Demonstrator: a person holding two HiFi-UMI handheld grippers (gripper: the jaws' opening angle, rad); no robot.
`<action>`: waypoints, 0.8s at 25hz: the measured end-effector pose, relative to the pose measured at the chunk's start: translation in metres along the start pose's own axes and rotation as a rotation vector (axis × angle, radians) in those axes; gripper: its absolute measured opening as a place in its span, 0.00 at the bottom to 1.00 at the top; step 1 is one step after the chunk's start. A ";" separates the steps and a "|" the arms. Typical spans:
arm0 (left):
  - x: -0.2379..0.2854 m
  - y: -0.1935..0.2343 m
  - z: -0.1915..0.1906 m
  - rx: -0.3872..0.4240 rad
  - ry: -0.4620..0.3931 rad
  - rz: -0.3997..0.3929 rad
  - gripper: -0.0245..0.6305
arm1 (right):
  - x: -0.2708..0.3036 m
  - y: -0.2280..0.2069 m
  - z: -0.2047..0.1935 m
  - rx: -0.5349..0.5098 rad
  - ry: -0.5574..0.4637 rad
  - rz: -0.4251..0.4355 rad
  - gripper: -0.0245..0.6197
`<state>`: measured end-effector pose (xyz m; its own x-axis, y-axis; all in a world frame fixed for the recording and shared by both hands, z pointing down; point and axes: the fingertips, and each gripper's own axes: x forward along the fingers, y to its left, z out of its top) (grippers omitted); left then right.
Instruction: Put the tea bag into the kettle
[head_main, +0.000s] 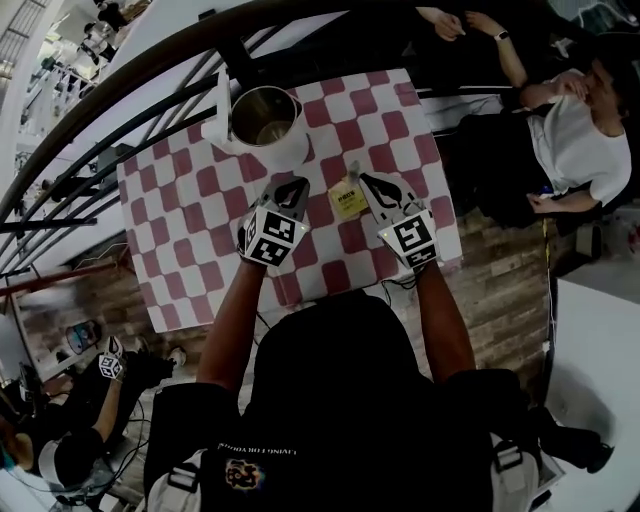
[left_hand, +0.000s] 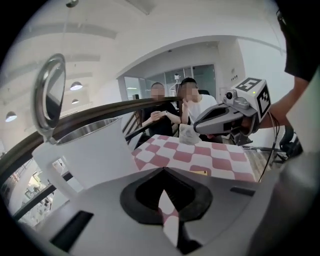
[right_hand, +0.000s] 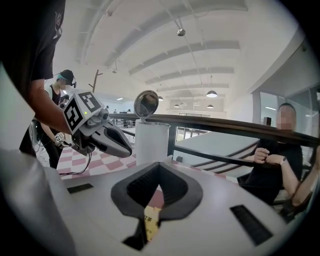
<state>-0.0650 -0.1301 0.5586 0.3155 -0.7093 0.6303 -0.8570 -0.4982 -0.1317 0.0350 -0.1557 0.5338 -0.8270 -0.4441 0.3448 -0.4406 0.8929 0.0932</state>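
A white kettle with a steel inside stands at the far edge of the checked table, its lid tipped up. My right gripper is shut on a small white tea bag, which hangs at its tips above the cloth, right of the kettle. A yellow wrapper lies flat on the table below and between the two grippers; it shows through the right jaws' gap. My left gripper is shut and empty, just in front of the kettle.
A dark curved handrail with bars runs right behind the kettle. People sit past the table's right side. Another person crouches on the floor at lower left. The table's near edge is at my body.
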 end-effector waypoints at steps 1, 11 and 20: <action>-0.005 0.004 -0.002 -0.014 -0.001 0.016 0.05 | 0.002 0.001 0.004 -0.007 -0.005 0.006 0.06; -0.053 0.046 -0.025 -0.152 -0.018 0.185 0.05 | 0.033 0.011 0.055 -0.073 -0.078 0.057 0.06; -0.095 0.088 -0.037 -0.273 -0.062 0.350 0.05 | 0.057 0.007 0.105 -0.121 -0.146 0.067 0.06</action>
<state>-0.1854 -0.0878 0.5158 0.0044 -0.8445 0.5356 -0.9899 -0.0794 -0.1171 -0.0518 -0.1822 0.4564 -0.8986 -0.3820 0.2160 -0.3452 0.9192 0.1895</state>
